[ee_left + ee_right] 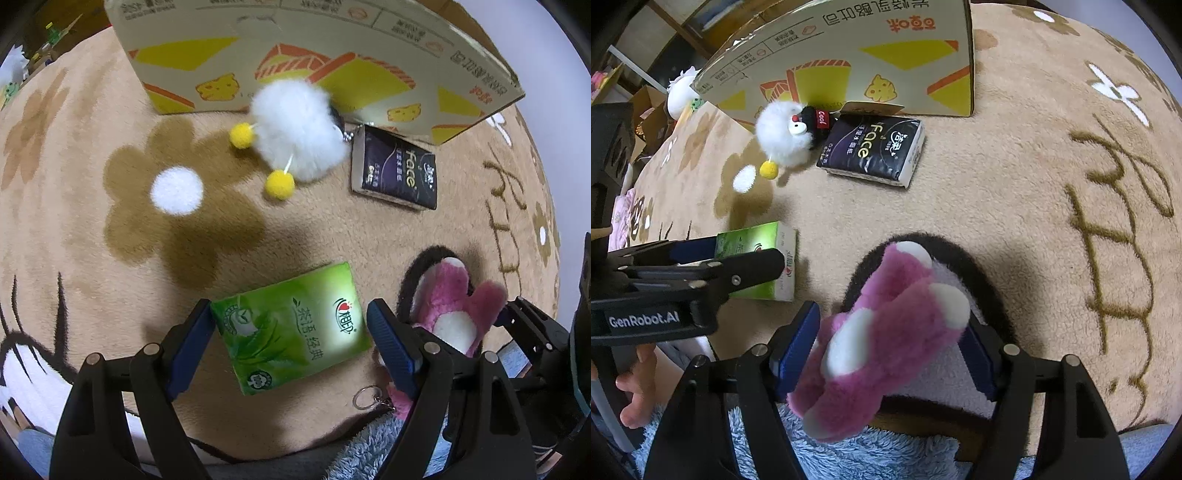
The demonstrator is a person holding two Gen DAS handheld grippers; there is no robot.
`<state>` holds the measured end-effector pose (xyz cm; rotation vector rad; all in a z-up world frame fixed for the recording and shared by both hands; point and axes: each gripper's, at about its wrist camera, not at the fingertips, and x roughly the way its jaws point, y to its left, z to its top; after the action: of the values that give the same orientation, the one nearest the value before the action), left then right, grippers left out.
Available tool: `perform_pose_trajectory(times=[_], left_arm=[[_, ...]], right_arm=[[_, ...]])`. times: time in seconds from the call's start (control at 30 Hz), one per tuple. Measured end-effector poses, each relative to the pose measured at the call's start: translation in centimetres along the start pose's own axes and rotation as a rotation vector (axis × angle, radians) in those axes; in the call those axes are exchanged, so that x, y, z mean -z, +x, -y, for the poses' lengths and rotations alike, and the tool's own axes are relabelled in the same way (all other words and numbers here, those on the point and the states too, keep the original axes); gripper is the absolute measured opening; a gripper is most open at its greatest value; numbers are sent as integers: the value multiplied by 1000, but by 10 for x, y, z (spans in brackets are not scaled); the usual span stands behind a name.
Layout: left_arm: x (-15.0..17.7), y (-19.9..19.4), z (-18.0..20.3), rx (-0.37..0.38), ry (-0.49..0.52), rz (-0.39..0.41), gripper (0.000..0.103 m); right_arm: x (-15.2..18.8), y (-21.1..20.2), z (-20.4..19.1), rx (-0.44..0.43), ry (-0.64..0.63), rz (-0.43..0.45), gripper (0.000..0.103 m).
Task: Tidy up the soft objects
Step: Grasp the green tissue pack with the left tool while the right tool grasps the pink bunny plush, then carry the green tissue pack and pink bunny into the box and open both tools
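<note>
A green tissue pack (pixel 291 325) lies on the tan blanket between the open fingers of my left gripper (pixel 291 343); it also shows in the right wrist view (pixel 764 254). A pink plush toy (pixel 886 332) sits between the fingers of my right gripper (pixel 890 347), which touch its sides; it also shows in the left wrist view (pixel 450 302). A white fluffy toy with yellow pom-poms (pixel 299 129) and a dark tissue pack (pixel 395 166) lie farther off, in front of a cardboard box (pixel 295 48).
The box (pixel 849 55) stands at the far edge of the blanket. A keyring (pixel 365 397) lies by the pink toy. A blue-grey fleece (pixel 849 454) lies at the near edge. A person's bare toes (pixel 635 384) show at lower left.
</note>
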<state>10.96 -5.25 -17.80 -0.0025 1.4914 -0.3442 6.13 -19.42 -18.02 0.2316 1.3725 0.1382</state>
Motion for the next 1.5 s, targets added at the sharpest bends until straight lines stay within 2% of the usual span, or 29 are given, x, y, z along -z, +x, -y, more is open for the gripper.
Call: perform_pose_trajectory(times=[0.07, 0.13, 0.2, 0.27, 0.47, 0.67, 0.93, 1.07, 1.23, 1.43, 1.5], left_arm=[[-2, 3, 2, -1, 1, -6, 83], [-2, 5, 4, -5, 3, -8, 82], [-2, 6, 5, -10, 2, -3, 81], [-2, 5, 5, -12, -1, 1, 81], [0, 6, 6, -28, -6, 11, 80], [2, -3, 8, -54, -10, 54, 80], [12, -44, 23, -125, 26, 244, 79], [18, -68, 28, -127, 33, 357, 79], [22, -97, 31, -138, 58, 486, 78], [22, -136, 31, -196, 80, 657, 78], [19, -149, 29, -197, 78, 690, 78]], right_arm=[[0, 0, 0, 2, -1, -1, 77], [0, 0, 0, 4, -2, 0, 72], [-1, 0, 0, 9, -3, 4, 53], [-1, -1, 0, -18, 3, 8, 49], [-2, -9, 3, 1, 6, 52, 45], [-4, -21, 14, -5, 45, 137, 45], [-7, -58, 8, 37, 3, 316, 45], [-7, -80, 3, 57, -9, 409, 45], [-10, -102, -1, 69, -1, 485, 45], [-17, -126, 1, 60, 11, 568, 45], [-22, -134, -3, 68, -3, 597, 45]])
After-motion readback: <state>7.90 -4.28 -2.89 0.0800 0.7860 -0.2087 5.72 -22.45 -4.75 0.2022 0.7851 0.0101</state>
